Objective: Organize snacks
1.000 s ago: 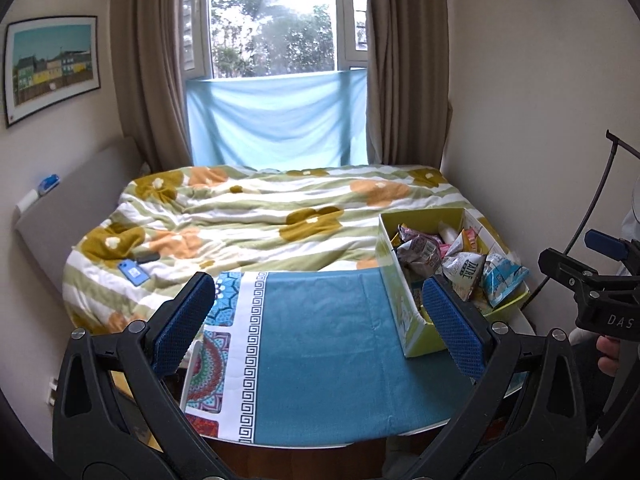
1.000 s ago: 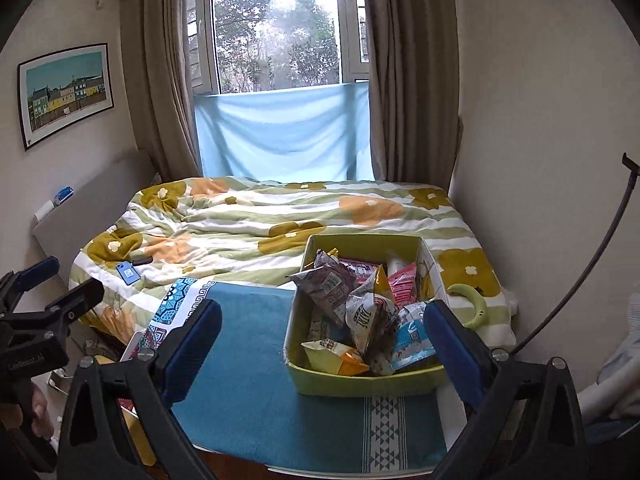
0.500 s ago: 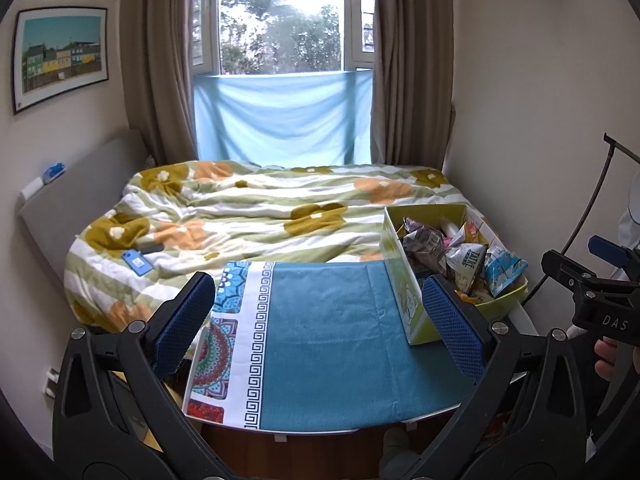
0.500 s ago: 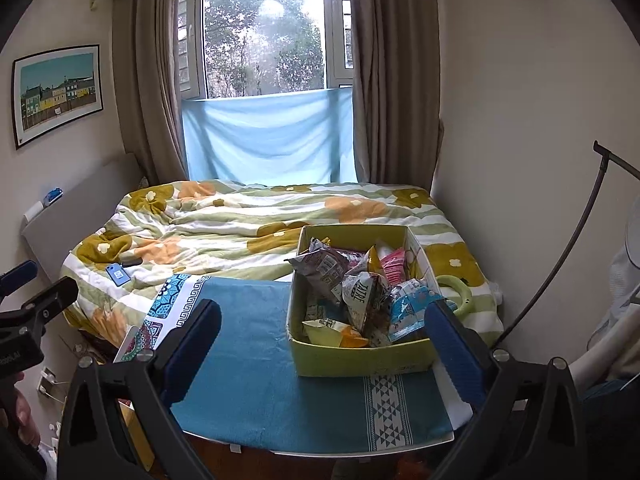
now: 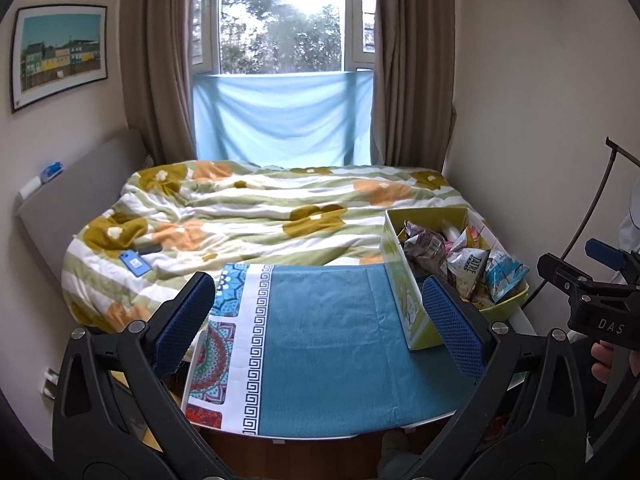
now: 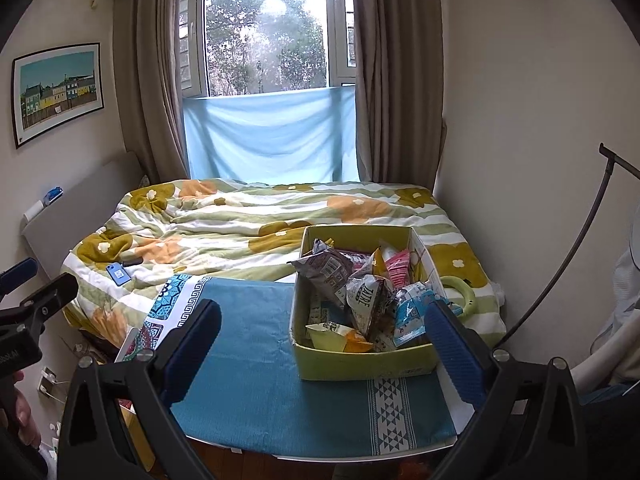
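Snacks (image 6: 362,292) sit heaped in the yellow-green box (image 6: 360,364) on the blue cloth (image 6: 256,376) — you hold both the left gripper (image 5: 320,320) and right gripper (image 6: 324,344) spread wide, empty, short of the box. Pick one top packet — pinch its edge, lift straight.

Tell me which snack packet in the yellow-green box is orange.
The flat orange-and-yellow packet at the yellow-green cardboard box's front wall; the others are grey, pink or blue.
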`<act>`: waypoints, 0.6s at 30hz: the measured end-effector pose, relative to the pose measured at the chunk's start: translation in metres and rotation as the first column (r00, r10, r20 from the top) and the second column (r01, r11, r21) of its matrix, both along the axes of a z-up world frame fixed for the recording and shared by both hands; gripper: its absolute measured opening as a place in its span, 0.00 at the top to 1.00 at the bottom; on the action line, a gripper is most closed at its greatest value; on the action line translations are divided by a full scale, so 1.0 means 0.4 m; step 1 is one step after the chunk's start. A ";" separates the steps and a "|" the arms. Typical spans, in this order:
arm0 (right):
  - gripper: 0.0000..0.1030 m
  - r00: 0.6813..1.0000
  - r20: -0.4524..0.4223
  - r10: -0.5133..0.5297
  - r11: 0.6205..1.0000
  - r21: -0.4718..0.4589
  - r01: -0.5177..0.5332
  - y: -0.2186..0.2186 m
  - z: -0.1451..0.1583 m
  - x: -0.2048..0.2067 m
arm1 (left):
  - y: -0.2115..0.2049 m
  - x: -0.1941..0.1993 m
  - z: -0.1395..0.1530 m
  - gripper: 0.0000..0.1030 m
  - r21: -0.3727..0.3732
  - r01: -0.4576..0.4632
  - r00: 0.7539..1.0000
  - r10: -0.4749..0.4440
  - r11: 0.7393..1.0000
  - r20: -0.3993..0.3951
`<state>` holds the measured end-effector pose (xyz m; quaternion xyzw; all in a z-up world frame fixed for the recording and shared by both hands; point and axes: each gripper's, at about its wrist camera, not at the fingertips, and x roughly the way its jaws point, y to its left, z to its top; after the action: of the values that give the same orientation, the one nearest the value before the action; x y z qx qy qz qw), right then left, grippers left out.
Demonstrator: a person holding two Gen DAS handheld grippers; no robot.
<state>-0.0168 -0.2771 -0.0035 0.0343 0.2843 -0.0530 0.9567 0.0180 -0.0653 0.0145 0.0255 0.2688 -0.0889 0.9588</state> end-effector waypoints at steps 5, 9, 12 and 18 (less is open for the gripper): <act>0.02 1.000 -0.004 0.000 1.000 0.000 0.000 0.003 0.000 0.011 | 0.001 0.009 -0.001 0.00 0.000 0.000 1.000 0.000 1.000 -0.002; 0.02 1.000 -0.006 0.000 1.000 0.000 0.000 0.006 0.000 0.016 | 0.001 0.011 -0.002 0.00 0.000 0.001 1.000 -0.001 1.000 -0.003; 0.02 1.000 -0.009 0.004 1.000 -0.002 -0.004 0.008 -0.004 0.021 | 0.001 0.012 -0.002 0.00 -0.001 0.001 1.000 -0.001 1.000 -0.003; 0.02 1.000 -0.013 0.005 1.000 -0.001 -0.005 0.007 -0.012 0.028 | 0.001 0.011 0.000 0.00 -0.001 0.001 1.000 -0.001 1.000 -0.002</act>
<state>-0.0056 -0.2742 -0.0085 0.0325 0.2904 -0.0509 0.9550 0.0224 -0.0650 0.0144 0.0250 0.2697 -0.0897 0.9584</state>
